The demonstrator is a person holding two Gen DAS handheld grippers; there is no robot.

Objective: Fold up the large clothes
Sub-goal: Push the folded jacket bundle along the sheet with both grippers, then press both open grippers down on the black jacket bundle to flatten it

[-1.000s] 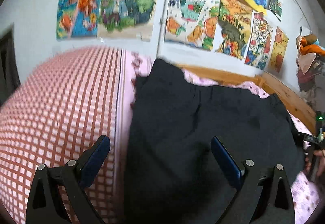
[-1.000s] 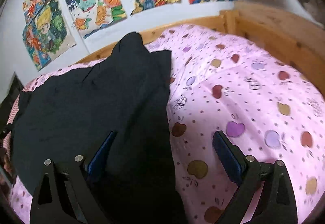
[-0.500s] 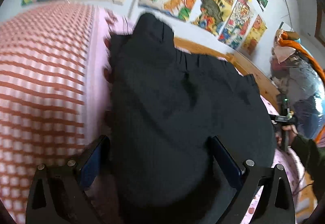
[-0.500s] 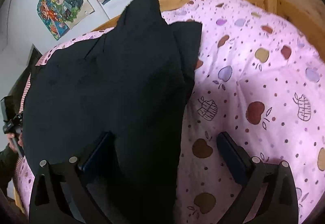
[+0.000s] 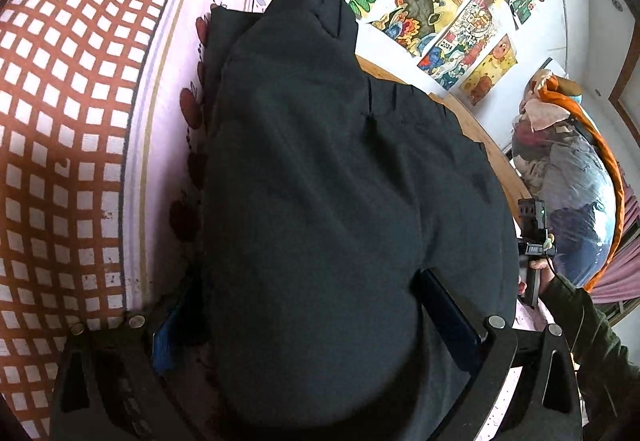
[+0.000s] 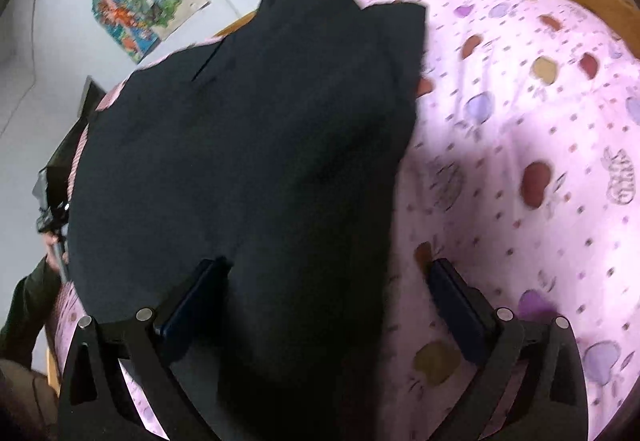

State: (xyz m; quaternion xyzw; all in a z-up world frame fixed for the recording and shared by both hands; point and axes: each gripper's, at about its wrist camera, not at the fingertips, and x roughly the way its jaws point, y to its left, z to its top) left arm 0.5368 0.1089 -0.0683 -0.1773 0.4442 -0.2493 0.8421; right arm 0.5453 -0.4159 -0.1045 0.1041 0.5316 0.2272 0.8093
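Both wide-apart grippers, left gripper [image 5: 304, 317] and right gripper [image 6: 328, 301], straddle the dark, seemingly black cloth garment [image 5: 340, 201], probably to pinch its near corners for folding.

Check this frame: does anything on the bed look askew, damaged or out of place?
Nothing stands out. The black garment lies spread on the pink bedsheet, one narrow end bunched toward the wall, ordinary mid-fold.

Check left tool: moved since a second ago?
Yes. The left tool has dropped and tipped down toward the black garment; the wall posters, mid-frame earlier, now sit at the top edge.
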